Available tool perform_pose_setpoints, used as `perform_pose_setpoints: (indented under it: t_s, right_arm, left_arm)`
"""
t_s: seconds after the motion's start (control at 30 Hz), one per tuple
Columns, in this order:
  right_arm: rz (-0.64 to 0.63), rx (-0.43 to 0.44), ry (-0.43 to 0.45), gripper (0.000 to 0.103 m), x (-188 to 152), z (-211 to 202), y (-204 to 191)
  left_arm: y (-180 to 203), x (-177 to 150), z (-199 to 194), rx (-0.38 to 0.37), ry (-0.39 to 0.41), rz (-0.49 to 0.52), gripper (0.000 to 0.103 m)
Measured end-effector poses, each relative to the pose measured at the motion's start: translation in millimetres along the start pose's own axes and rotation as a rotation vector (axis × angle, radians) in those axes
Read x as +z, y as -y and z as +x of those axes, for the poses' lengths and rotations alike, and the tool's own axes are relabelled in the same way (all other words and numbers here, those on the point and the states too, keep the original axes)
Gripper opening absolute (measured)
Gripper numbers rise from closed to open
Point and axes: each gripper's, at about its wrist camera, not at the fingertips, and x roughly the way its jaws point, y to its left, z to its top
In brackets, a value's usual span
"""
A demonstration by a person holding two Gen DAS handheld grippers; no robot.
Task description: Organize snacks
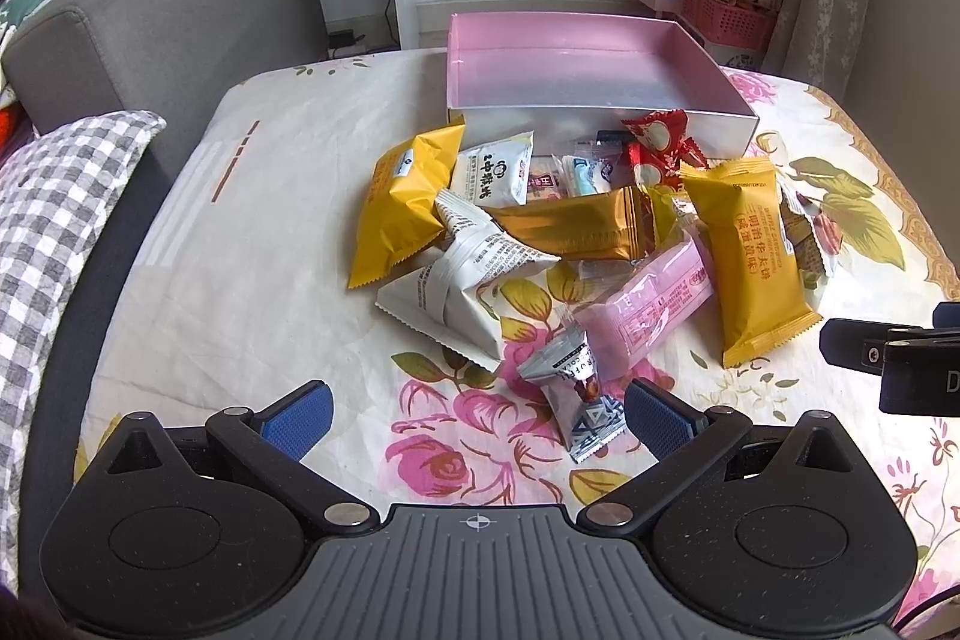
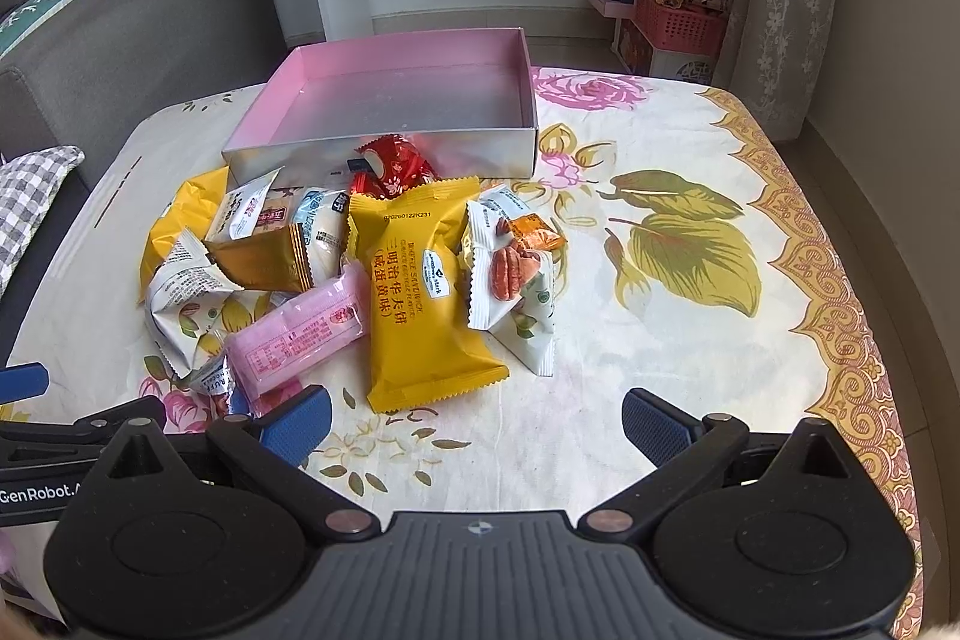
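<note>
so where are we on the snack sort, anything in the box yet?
Nothing done: the pink box is empty. In hand: nothing either; the left gripper and right gripper are both open. The left gripper sits nearest the small silver candy. Left to do: the whole pile on the floral cloth, including the yellow packet, pink bar and red candies against the box's front wall.

Empty pink-lined shallow cardboard box (image 1: 576,64) upper centre, heap of foil snack packets (image 1: 540,232) below it, wide-spread blue-padded left gripper (image 1: 477,418) at bottom
</note>
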Motion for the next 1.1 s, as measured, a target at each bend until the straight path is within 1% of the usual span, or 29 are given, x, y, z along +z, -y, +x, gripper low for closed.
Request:
perform_pose_setpoints:
  t_s: [1.1]
  right_arm:
    - [0.015, 0.01, -0.017, 0.096, 0.9, 1.7, 1.4]
  left_arm:
    - [-0.4, -0.1, -0.4, -0.001, -0.003, 0.001, 0.103]
